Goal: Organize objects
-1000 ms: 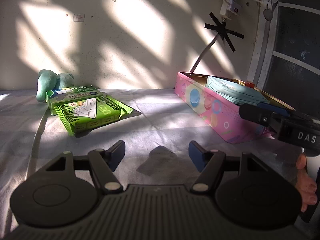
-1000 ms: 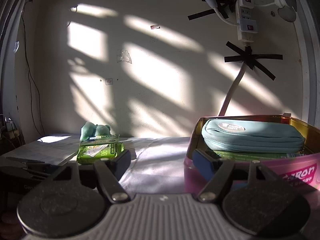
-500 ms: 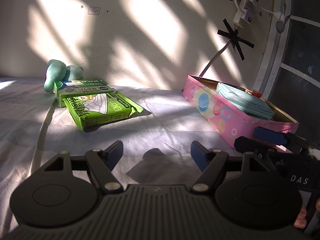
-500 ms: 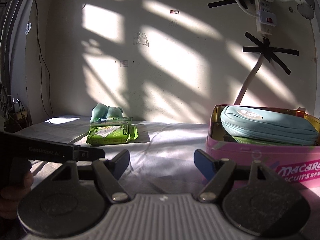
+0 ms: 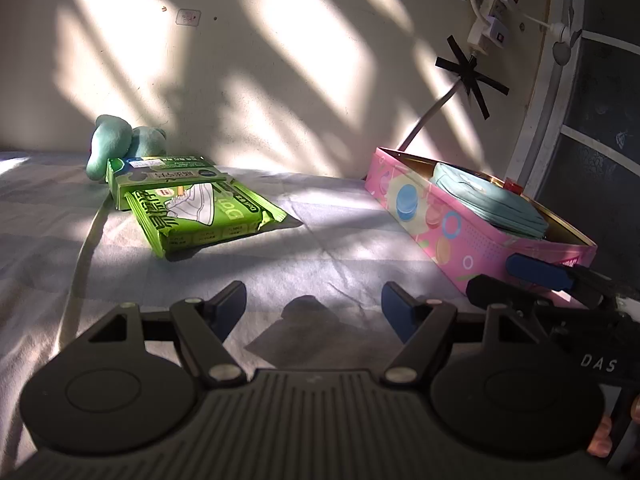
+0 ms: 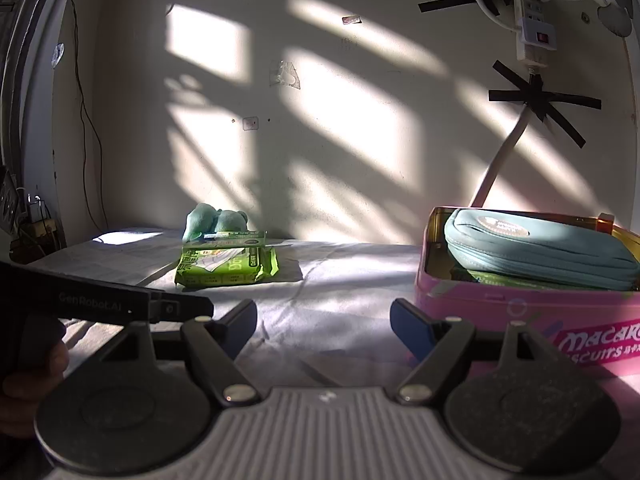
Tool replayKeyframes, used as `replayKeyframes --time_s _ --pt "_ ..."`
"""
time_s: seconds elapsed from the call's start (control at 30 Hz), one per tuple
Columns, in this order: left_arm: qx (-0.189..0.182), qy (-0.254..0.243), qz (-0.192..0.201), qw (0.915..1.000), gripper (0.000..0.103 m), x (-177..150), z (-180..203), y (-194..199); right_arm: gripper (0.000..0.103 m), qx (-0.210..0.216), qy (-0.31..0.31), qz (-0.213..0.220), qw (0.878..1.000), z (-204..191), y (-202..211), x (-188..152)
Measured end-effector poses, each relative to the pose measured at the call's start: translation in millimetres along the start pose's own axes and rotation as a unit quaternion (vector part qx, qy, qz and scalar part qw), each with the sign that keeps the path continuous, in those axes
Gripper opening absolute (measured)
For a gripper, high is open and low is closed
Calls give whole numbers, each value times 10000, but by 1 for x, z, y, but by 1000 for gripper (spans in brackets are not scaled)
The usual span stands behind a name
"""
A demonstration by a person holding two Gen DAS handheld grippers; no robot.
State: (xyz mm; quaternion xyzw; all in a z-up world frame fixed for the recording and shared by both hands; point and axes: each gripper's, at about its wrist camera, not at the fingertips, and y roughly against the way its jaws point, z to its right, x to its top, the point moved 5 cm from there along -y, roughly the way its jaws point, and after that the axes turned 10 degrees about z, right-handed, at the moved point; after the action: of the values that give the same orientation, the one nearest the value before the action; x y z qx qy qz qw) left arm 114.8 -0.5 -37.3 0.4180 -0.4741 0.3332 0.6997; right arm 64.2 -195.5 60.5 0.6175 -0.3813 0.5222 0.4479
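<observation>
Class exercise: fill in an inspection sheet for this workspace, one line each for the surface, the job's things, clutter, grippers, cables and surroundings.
Surface: pale creased cloth, patched with sunlight and shadow.
Job's things: pink tin at right, open, with a teal pouch lying on a green pack inside. Out on the cloth: green packet, a green box behind it, a teal plush toy by the wall.
Clutter: nothing seen.
Grippers: left gripper and right gripper both open and empty above the cloth; both have just been opening.
Cables: power strip and its lead taped to the wall; thin wire at far left.
Surroundings: sunlit plaster wall.
</observation>
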Motion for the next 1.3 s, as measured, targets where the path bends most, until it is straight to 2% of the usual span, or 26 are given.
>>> replayKeyframes --time_s 0.47,0.57,0.67,0.77,0.9,0.97,1.03,1.13,1.17,1.23,1.27,1.3 --pt "4 -1 2 10000 76 0 -1 0 77 5 0 -30 10000 -1 -2 -2" --pt "38 34 -30 10000 76 2 -7 0 77 76 23 -179 9998 -2 -7 -4" --pt "427 -43 -112 9990 76 8 -23 2 77 269 33 -477 9985 -8 -19 -7" --pt "909 5 50 9958 76 17 -56 13 77 648 223 -736 9949 -24 -39 -5" --pt "1306 708 200 9887 76 16 -101 21 77 1066 352 -906 9895 -51 -81 2" --pt "1418 1090 126 9838 76 15 -115 20 81 1135 294 -949 9886 -62 -108 8" --pt "1432 1267 132 9815 76 15 -121 20 81 1038 56 -990 9896 -67 -141 14" --pt "1431 1331 83 9807 76 13 -122 19 74 829 -730 -1316 9851 -58 -193 17" --pt "1425 1314 71 9810 76 13 -121 18 73 783 -994 -1490 9807 -54 -209 14" --pt "1397 1286 48 9818 76 14 -119 17 65 799 -1620 -1968 9637 -45 -235 0" --pt "1372 1281 26 9822 76 13 -119 16 58 813 -1799 -1881 9621 -42 -239 -2" --pt "1361 1283 5 9824 76 13 -120 16 43 890 -1832 -1978 9588 -43 -241 -3"
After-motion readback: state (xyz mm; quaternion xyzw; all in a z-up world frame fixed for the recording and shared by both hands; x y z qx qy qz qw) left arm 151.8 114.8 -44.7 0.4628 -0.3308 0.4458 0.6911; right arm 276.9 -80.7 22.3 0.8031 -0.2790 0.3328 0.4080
